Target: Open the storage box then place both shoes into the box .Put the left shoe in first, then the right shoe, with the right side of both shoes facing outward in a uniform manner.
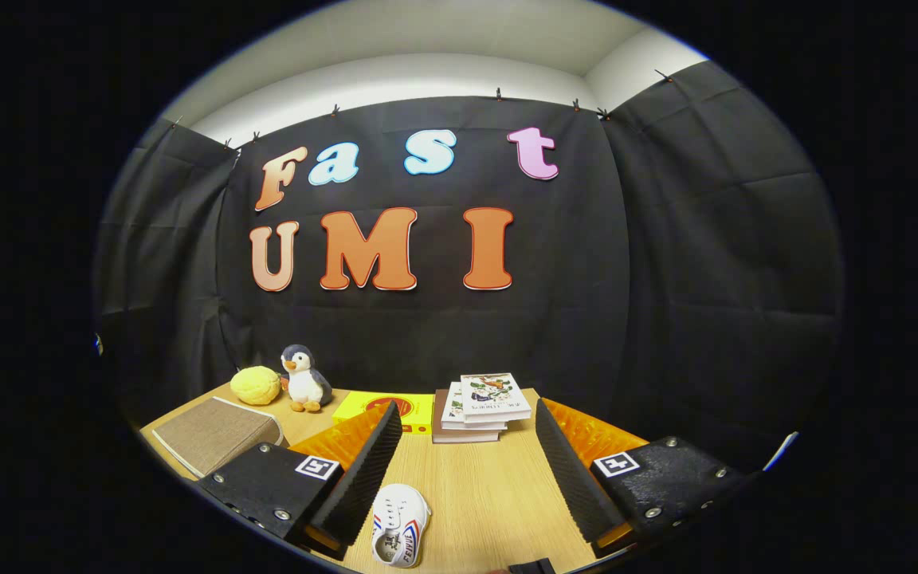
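A small white shoe (399, 526) with red and blue side stripes lies on the wooden table (483, 486), close below me and beside the inner face of my left finger (363, 470). My gripper (463, 422) is open, its fingers spread wide with nothing held between them. A flat brown fabric-covered storage box (216, 434) with its lid down rests to the left, beyond the left finger. A dark object's edge (532, 566) peeks in nearest to me.
A yellow plush (256, 385) and a penguin toy (304, 379) stand at the table's back left. A flat yellow box (395, 410) and a stack of books (479, 406) sit just ahead of the fingertips. Black cloth walls enclose the table.
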`<action>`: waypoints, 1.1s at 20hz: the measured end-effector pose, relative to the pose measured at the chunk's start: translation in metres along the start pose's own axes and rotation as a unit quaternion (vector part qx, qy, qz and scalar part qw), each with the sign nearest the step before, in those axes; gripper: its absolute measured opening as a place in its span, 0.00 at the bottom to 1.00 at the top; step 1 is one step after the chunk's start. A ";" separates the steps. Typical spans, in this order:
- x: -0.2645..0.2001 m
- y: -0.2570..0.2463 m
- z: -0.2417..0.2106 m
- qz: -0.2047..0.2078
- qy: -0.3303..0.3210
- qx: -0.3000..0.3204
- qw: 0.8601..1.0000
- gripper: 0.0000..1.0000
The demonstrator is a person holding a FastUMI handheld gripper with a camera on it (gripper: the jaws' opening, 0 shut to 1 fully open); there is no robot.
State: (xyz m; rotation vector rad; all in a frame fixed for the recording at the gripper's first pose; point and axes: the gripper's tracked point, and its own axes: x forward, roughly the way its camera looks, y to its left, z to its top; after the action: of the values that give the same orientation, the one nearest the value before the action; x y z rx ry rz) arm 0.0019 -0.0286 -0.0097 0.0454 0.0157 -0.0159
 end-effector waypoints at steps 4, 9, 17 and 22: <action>0.008 0.004 0.002 0.004 0.001 0.011 1.000 1.00; 0.012 0.013 -0.003 0.012 0.009 0.012 1.000 1.00; 0.026 0.046 -0.026 0.044 0.043 0.040 0.997 1.00; 0.029 0.109 -0.065 0.131 0.117 0.083 0.981 0.98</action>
State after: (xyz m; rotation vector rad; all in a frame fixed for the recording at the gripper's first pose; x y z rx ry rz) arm 0.0315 0.0833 -0.0703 0.2156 0.2445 0.2517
